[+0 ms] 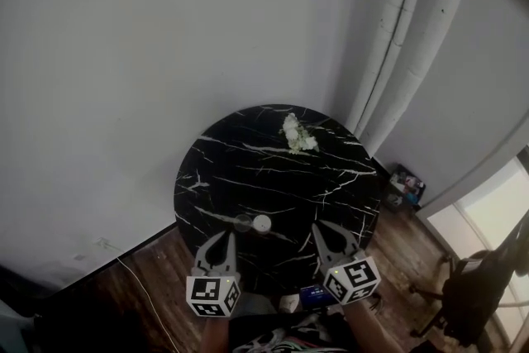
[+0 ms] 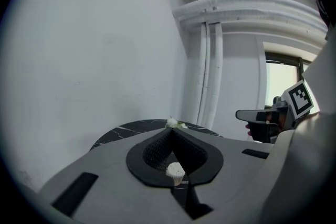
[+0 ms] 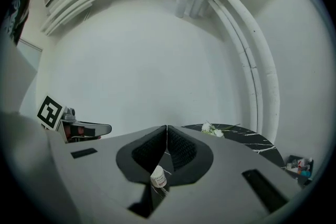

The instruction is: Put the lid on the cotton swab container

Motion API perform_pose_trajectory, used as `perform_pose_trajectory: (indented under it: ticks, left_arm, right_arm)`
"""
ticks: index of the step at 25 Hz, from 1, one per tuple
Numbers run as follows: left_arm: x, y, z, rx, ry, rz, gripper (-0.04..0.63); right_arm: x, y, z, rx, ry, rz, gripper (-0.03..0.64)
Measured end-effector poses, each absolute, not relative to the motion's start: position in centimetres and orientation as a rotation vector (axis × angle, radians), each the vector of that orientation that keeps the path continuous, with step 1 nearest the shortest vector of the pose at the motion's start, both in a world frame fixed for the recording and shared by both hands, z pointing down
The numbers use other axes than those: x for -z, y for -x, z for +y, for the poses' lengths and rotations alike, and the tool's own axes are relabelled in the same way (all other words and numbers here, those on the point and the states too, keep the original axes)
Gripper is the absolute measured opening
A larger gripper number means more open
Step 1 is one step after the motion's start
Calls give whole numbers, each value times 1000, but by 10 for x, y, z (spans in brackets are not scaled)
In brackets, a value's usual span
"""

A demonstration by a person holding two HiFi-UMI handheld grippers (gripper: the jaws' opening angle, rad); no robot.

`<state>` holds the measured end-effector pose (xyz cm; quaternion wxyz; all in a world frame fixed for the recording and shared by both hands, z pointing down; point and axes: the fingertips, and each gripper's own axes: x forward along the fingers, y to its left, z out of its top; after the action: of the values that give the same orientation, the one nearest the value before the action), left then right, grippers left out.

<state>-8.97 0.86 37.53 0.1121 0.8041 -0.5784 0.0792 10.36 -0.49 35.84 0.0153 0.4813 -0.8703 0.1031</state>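
A small white cotton swab container (image 1: 262, 222) stands near the front edge of the round black marble table (image 1: 248, 169). A clear round lid (image 1: 243, 221) lies just left of it, touching or nearly so. My left gripper (image 1: 226, 236) hovers close in front of the lid, shut and empty. My right gripper (image 1: 320, 227) sits to the container's right, also shut and empty. In the left gripper view the jaws (image 2: 171, 130) meet at their tips, with the container (image 2: 175, 173) showing through the gap below. In the right gripper view the closed gripper (image 3: 167, 127) frames the container (image 3: 158, 179) the same way.
A sprig of white flowers (image 1: 297, 135) lies at the table's far side. White pipes (image 1: 413, 29) run down the wall at the right. Small items (image 1: 405, 186) sit on the wooden floor beside the table, and a chair (image 1: 479, 285) stands at the far right.
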Motion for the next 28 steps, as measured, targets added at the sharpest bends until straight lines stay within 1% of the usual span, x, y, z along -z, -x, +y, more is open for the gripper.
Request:
perform_pose_trajectory:
  ticks: [15,28]
  left_arm:
    - [-376,94,-32,-213,-2387,-1670,14]
    - [-398,92,-51,-271,-2377,-1622,14]
  right_arm:
    - [-368,-101,-26,-218,-1480,-2619,18]
    - [-394,-107,-43,-332,-1506,-2569,18]
